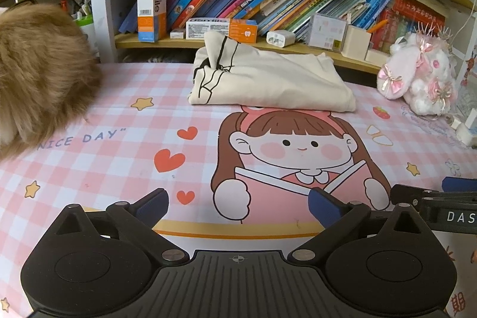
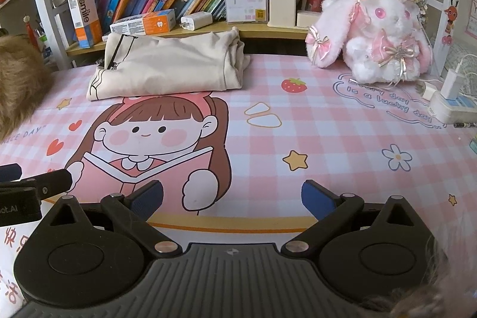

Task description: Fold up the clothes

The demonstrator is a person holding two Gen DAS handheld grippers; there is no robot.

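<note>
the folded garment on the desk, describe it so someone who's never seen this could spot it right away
Start at the pink checked desk mat with the cartoon girl reading a book. Just beyond her head, in front of the bookshelf, lies the folded garment. It is the only cloth item there: plain cream with thin black stripes at its left end, unlike the fluffy pink-and-white plush rabbit to its right.

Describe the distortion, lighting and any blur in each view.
Left wrist view: fisheye bends the bookshelf; soft even light; brown fur at left blurred. Right wrist view: same bowing, dark corners, folded cream garment sharp, fuzzy blur at lower right.
</note>
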